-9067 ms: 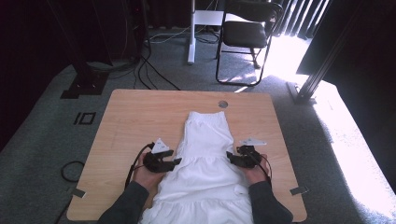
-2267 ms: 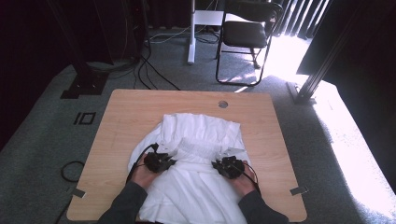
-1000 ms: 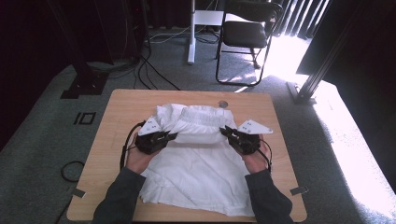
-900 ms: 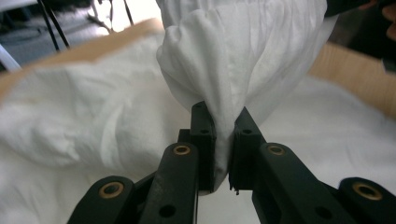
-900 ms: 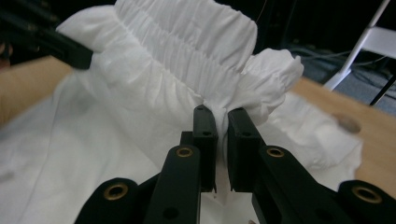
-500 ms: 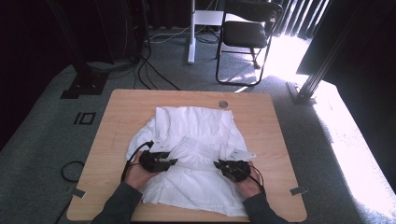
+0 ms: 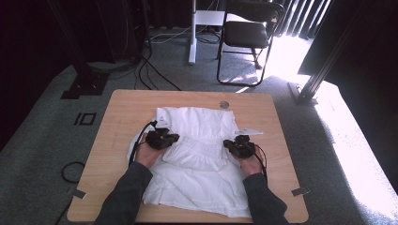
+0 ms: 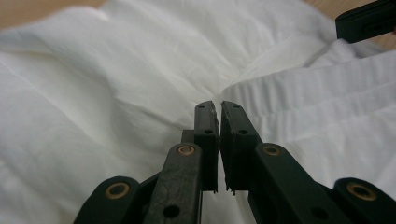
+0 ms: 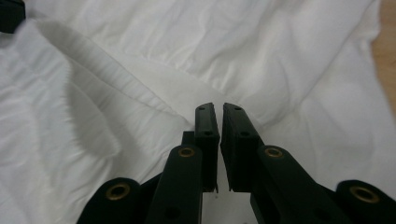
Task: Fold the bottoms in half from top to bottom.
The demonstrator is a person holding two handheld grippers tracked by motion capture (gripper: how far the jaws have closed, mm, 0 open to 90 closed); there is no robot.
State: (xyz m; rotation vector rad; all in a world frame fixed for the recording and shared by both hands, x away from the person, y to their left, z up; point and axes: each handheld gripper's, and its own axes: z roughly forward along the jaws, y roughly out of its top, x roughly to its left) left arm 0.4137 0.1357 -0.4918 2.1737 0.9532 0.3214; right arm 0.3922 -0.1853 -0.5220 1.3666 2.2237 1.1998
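A white garment [image 7: 197,187] lies on the wooden table [image 7: 117,122], its ribbed top part [image 7: 199,149] folded back onto its middle. My left gripper [image 7: 176,138] rests at the left edge of that folded part and my right gripper [image 7: 226,143] at its right edge, and they point toward each other. Both pairs of jaws have just been closing. In the left gripper view the left gripper [image 8: 218,105] is shut, tips at the fold's edge, with no cloth seen between the pads. The right gripper [image 9: 219,106] looks the same in its own view.
A round grommet [image 7: 224,104] sits near the table's far edge. Beyond the table stand a black chair [image 7: 248,33] and a white post [image 7: 191,33], with cables [image 7: 150,70] on the carpet. A metal frame leg [image 7: 324,70] stands at the right.
The garment's top part, held up near the far edge a second ago, now lies folded on the middle. Both hands have come down onto the cloth at its sides.
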